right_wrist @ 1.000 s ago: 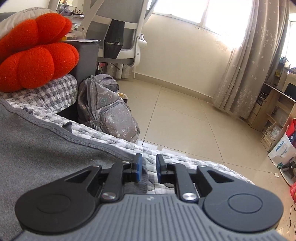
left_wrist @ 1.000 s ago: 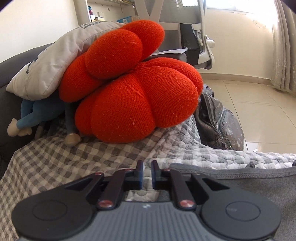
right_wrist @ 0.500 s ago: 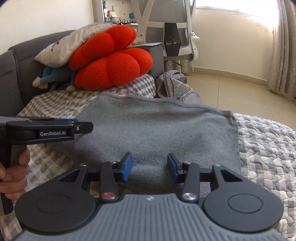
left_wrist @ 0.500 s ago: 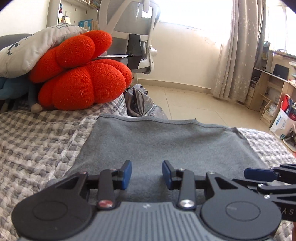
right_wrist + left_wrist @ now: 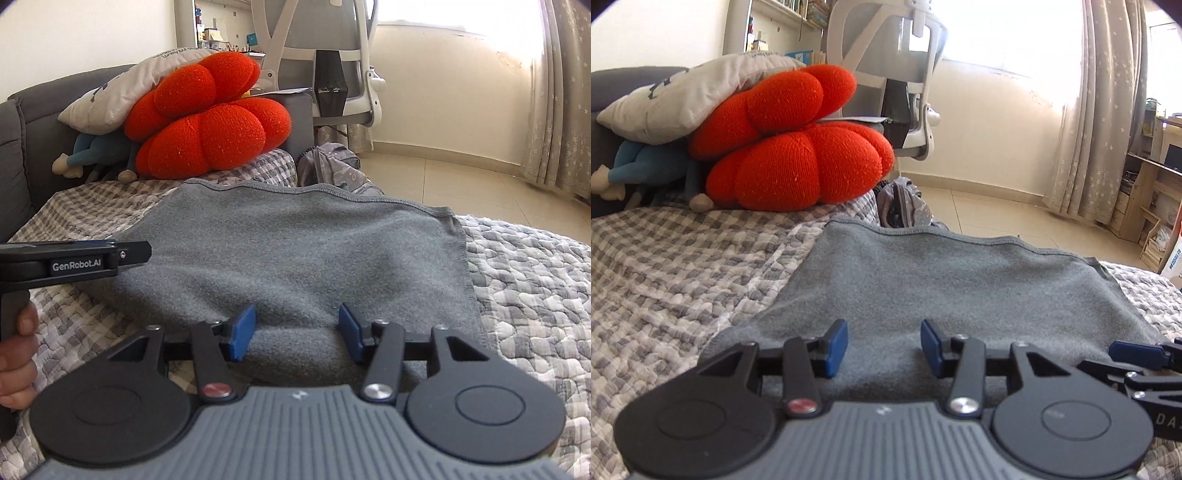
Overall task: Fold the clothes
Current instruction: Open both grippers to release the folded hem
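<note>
A grey fleece garment lies folded and flat on the checked bed cover, its hemmed edge at the far side; it also shows in the right wrist view. My left gripper is open and empty, just above the garment's near edge. My right gripper is open and empty, its jaws on either side of a rounded fold at the garment's near edge. The right gripper's blue fingertip shows at the left view's right edge. The left gripper's side shows at the left of the right wrist view.
A red knitted cushion, a grey pillow and a blue plush toy are piled at the far left. A grey backpack and an office chair stand on the floor beyond the bed. The checked cover spreads left.
Both grippers went from shut at the garment's far edge to open, and drew back to its near edge. The garment now lies flat in front of them.
</note>
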Demonstrator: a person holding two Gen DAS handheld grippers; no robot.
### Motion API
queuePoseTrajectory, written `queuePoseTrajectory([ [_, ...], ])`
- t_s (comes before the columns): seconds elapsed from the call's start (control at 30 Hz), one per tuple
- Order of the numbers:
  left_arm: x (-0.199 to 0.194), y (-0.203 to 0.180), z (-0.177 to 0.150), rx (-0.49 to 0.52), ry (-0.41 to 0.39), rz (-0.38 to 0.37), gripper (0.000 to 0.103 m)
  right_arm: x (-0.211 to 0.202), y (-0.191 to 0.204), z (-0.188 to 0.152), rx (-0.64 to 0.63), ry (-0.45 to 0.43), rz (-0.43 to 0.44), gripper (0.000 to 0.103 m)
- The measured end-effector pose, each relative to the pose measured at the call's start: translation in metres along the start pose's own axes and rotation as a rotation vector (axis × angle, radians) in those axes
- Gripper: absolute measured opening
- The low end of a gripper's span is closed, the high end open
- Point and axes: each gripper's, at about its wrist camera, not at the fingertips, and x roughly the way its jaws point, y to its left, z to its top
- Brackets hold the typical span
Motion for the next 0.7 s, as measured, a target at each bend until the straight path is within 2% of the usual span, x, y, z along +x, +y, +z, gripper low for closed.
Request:
queuePoseTrajectory([
  [0.1,-0.021,-0.012,-0.006,0.02,-0.056,-0.061,0.052,0.0,-0.001,0.0,0.009,-0.001,0.002,0.054],
  [0.13,-0.019,-0.015,-0.009,0.012,-0.036,-0.087,0.054,0.0,-0.001,0.0,0.011,-0.001,0.002,0.054],
  [0.2,-0.001,-0.018,-0.011,0.009,0.067,-0.087,0.055,0.0,-0.001,0.0,0.009,-0.003,0.001,0.055],
  [0.23,0.005,-0.015,-0.01,-0.013,0.091,-0.088,0.055,0.0,0.0,0.0,0.009,-0.005,0.0,0.055],
  [0.3,0.01,-0.01,-0.01,-0.052,0.111,-0.094,0.057,-0.001,-0.002,-0.001,0.019,-0.009,0.007,0.055],
  [0.43,0.01,-0.017,-0.014,-0.011,0.103,-0.068,0.058,-0.004,-0.01,-0.001,0.069,-0.027,0.03,0.057],
  [0.47,0.01,-0.016,-0.015,-0.014,0.104,-0.068,0.058,-0.006,-0.01,-0.002,0.071,-0.037,0.026,0.06],
  [0.53,0.01,-0.014,-0.016,-0.028,0.106,-0.075,0.059,-0.01,-0.009,-0.003,0.077,-0.059,0.011,0.075],
  [0.57,0.011,-0.014,-0.017,-0.031,0.106,-0.075,0.059,-0.014,-0.009,-0.003,0.083,-0.082,-0.013,0.091],
  [0.6,0.011,-0.014,-0.017,-0.027,0.105,-0.071,0.06,-0.018,-0.008,-0.004,0.089,-0.106,-0.038,0.102],
  [0.63,0.011,-0.015,-0.017,-0.022,0.104,-0.066,0.06,-0.023,-0.008,-0.005,0.105,-0.135,-0.07,0.102],
  [0.7,0.011,-0.015,-0.017,-0.024,0.104,-0.065,0.061,-0.027,-0.009,-0.007,0.166,-0.133,-0.057,0.101],
])
